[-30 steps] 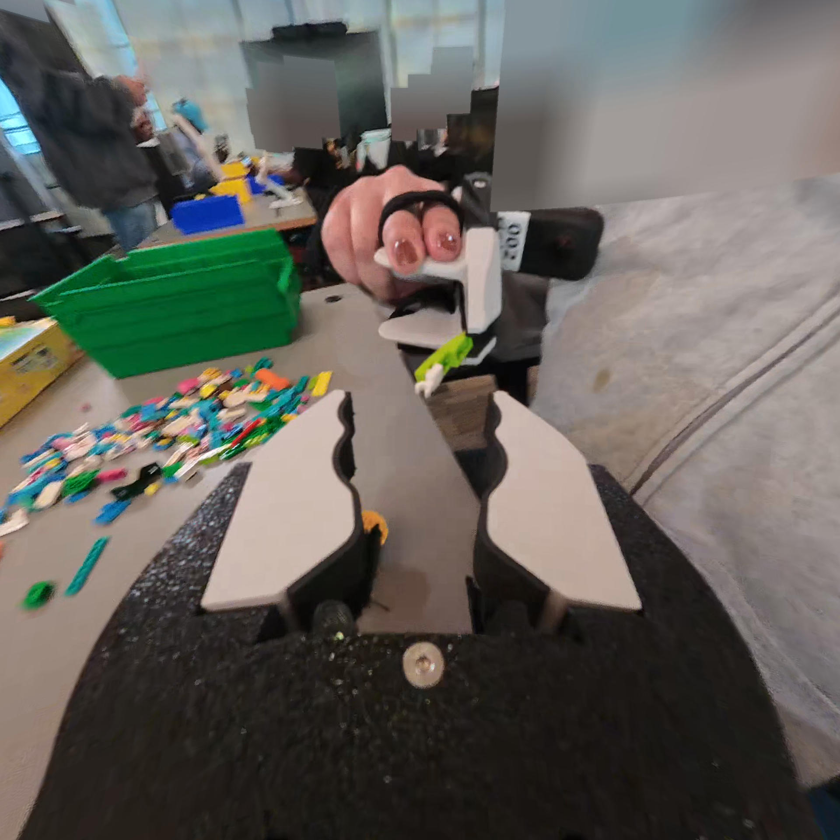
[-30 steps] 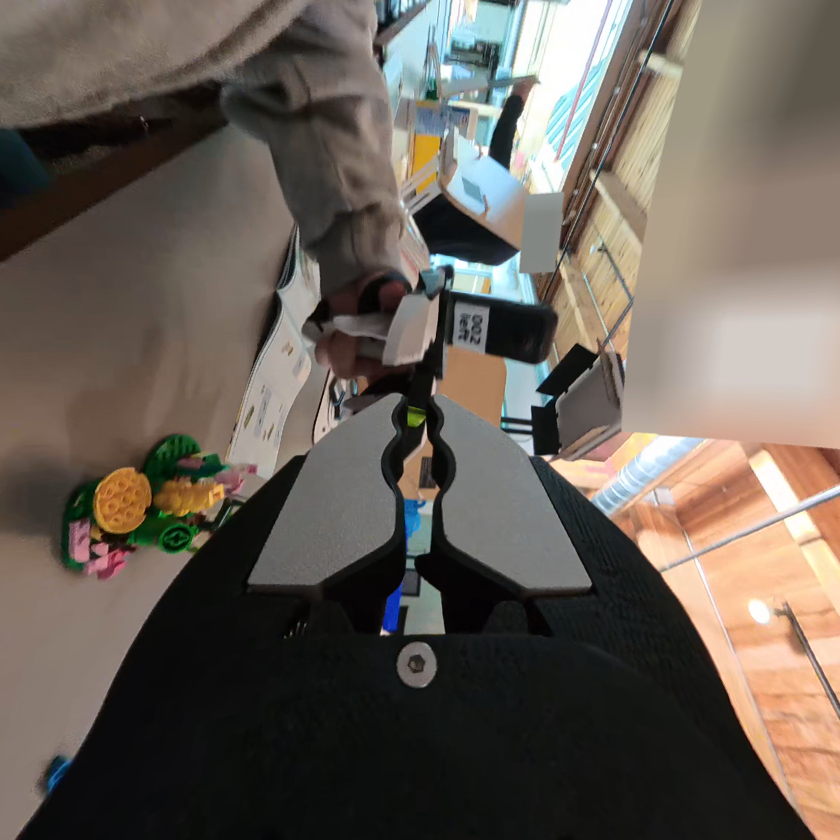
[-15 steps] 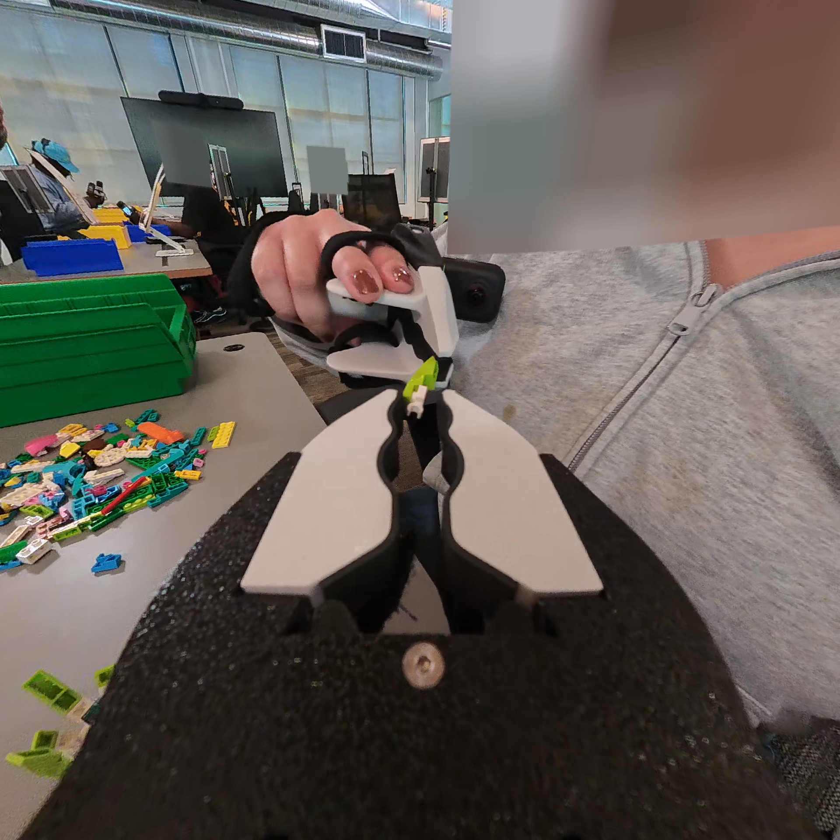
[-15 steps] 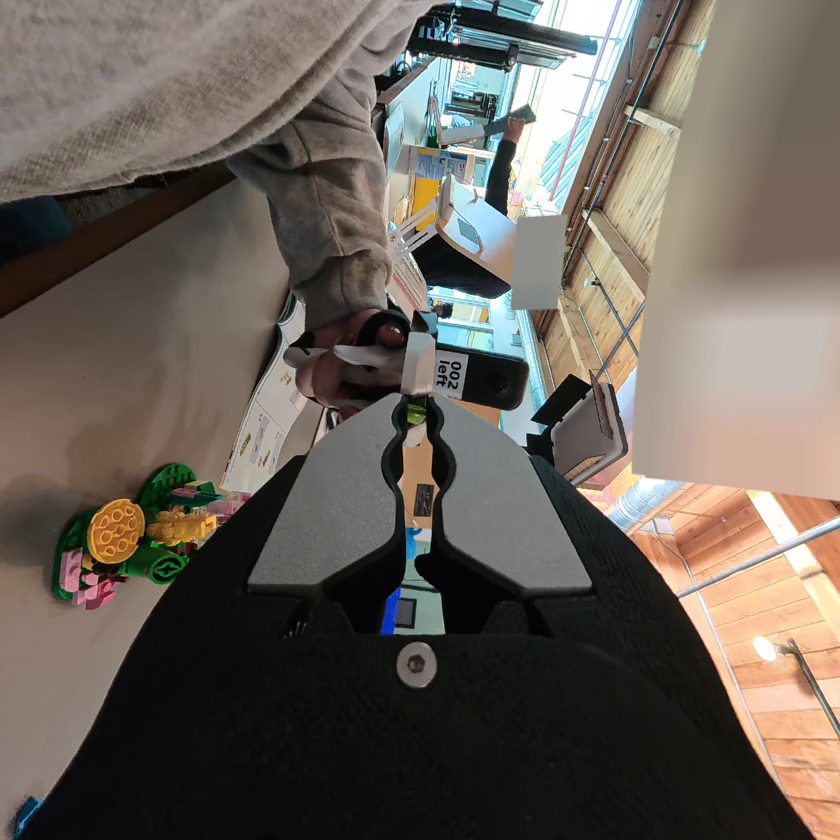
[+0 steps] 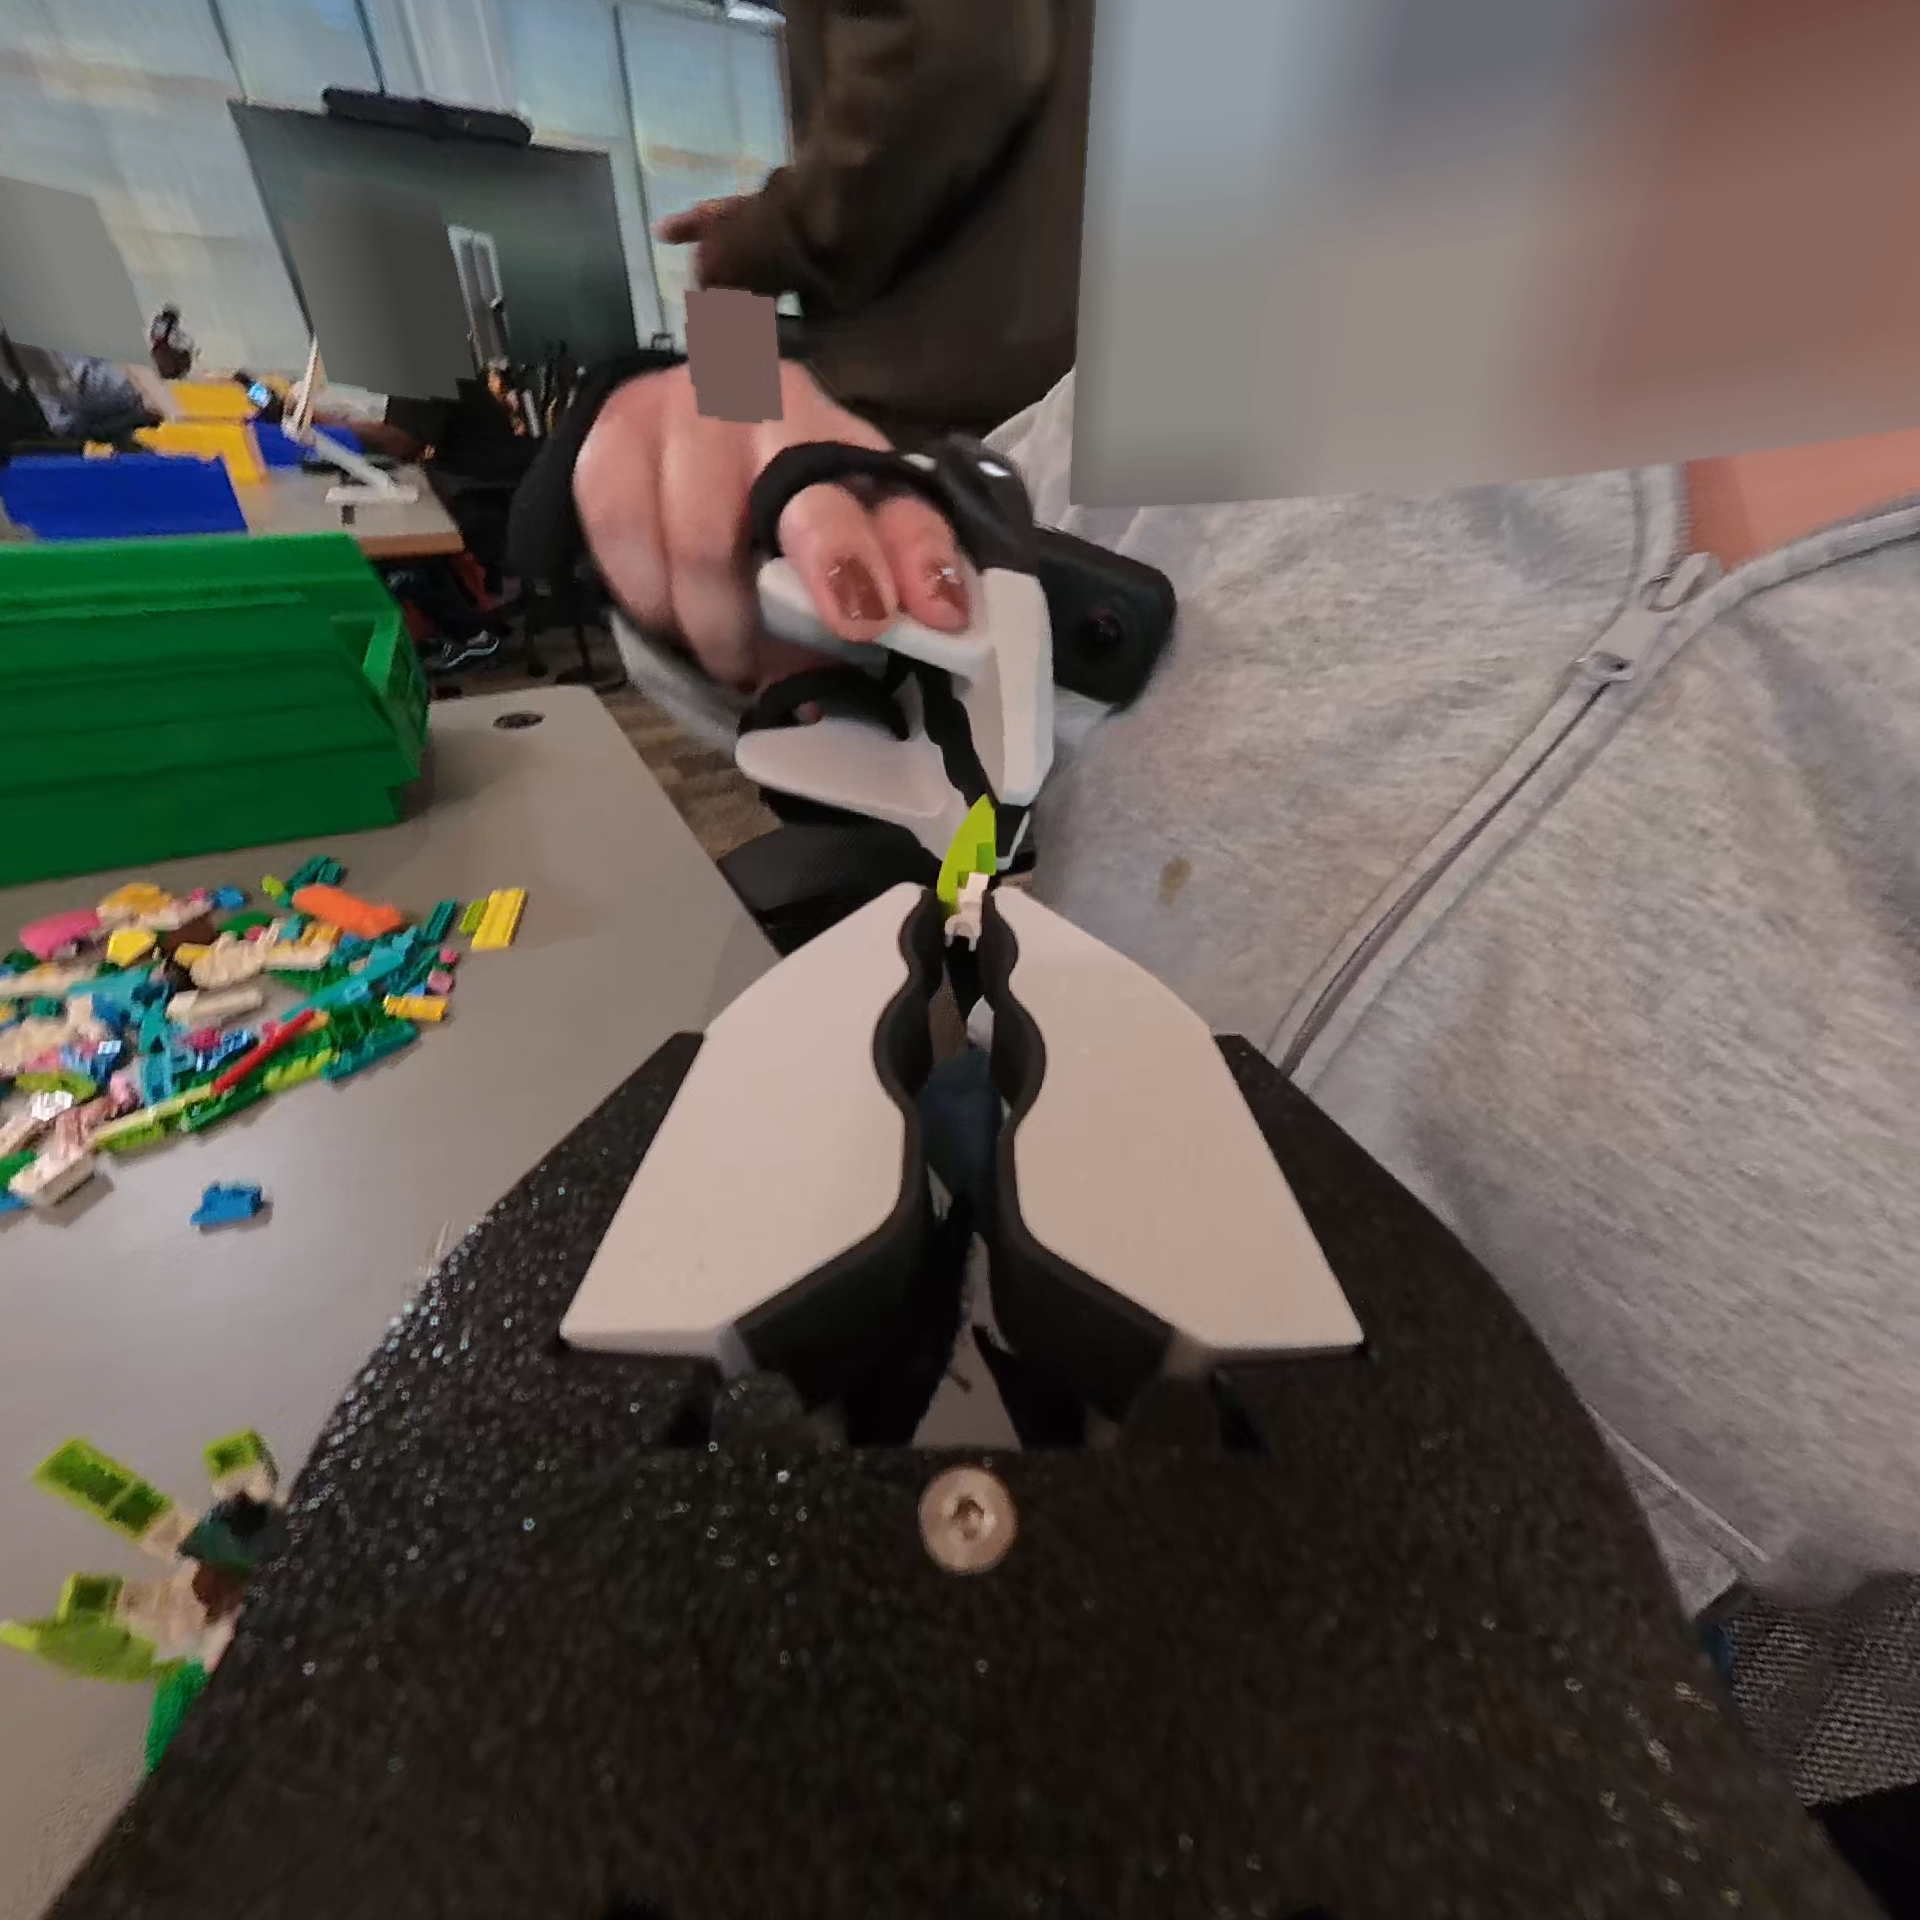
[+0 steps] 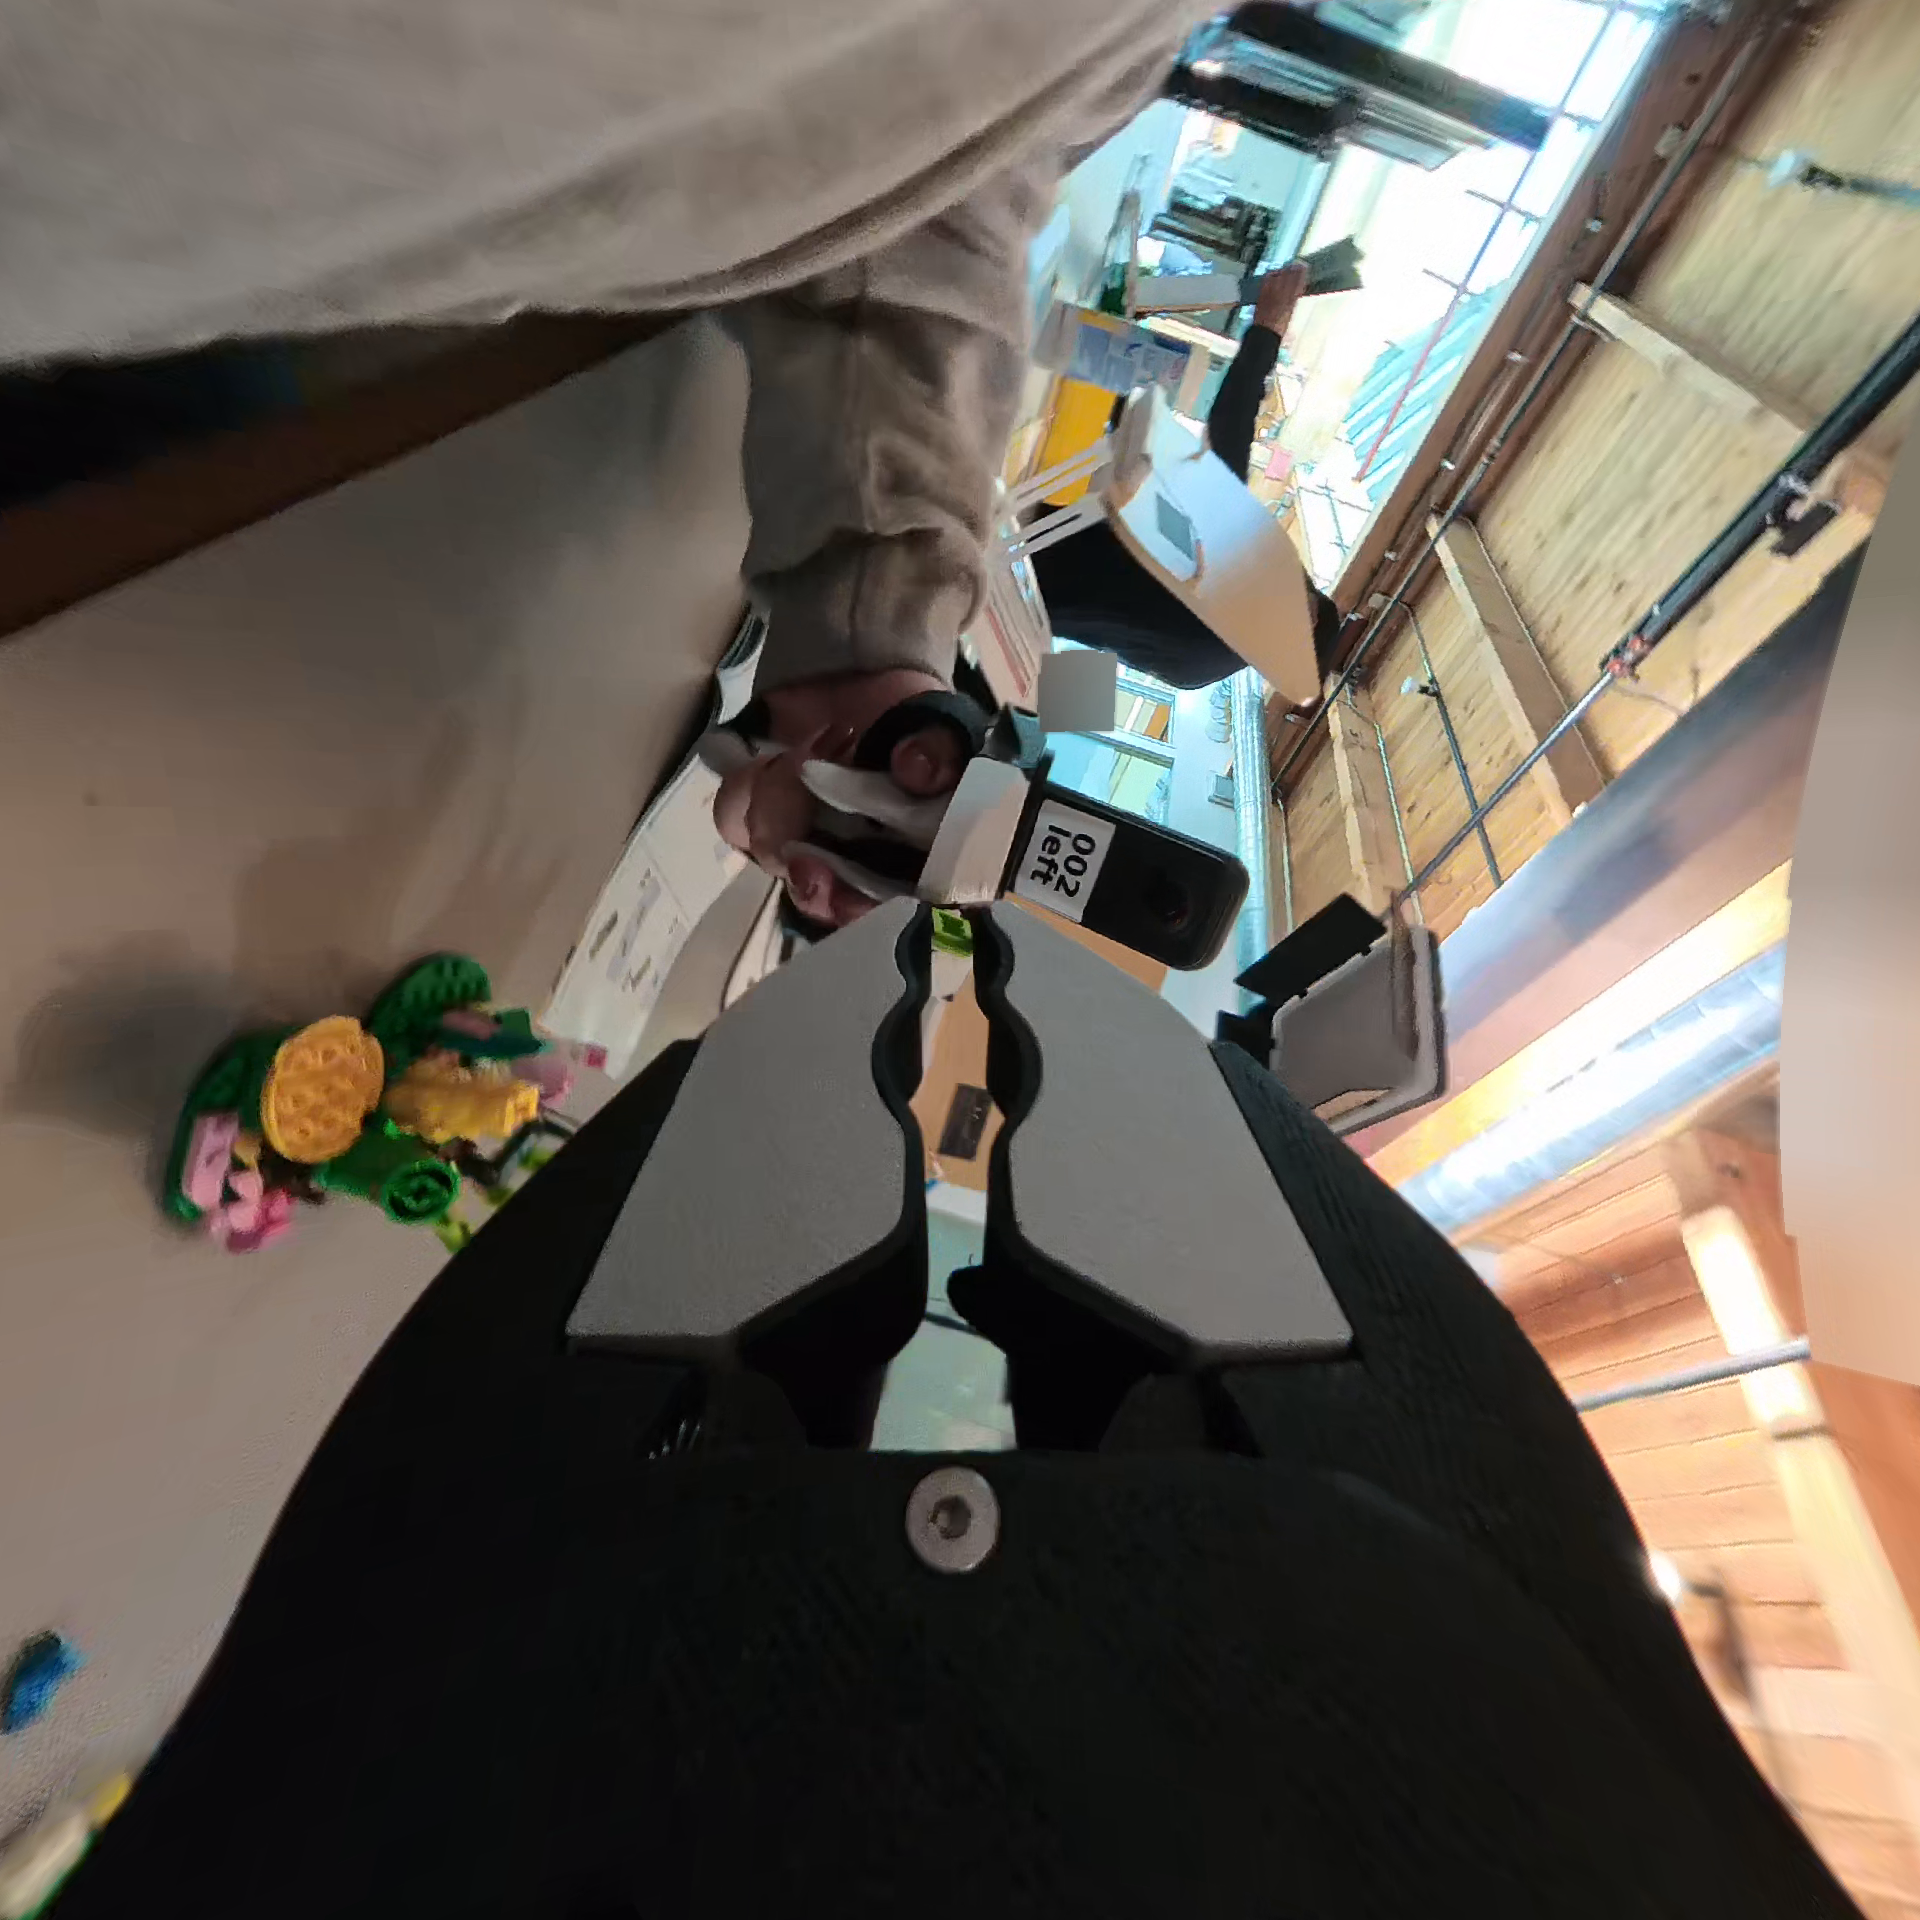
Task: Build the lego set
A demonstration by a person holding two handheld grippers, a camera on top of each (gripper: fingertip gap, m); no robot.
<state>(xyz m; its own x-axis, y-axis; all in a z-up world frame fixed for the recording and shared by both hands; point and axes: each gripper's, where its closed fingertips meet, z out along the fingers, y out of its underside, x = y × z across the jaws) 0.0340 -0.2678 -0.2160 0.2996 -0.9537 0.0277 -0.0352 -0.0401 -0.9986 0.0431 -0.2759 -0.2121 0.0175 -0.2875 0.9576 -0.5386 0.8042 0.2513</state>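
Both grippers meet in the air in front of the person's grey sweatshirt. My left gripper is shut on the small white end of a lime green leaf piece. In the left wrist view the right gripper, held by a hand, grips the leaf's upper end. In the right wrist view my right gripper is shut on the lime piece, with the left gripper right behind it. A partly built flower model with a yellow disc lies on the table.
A pile of loose coloured bricks lies on the grey table, with green bins behind it. A few lime pieces and a blue piece lie nearer. An instruction booklet lies beyond the flower model.
My left gripper was open and apart from the right one; it has moved up to the lime piece and closed on its white end. The right gripper still holds the piece.
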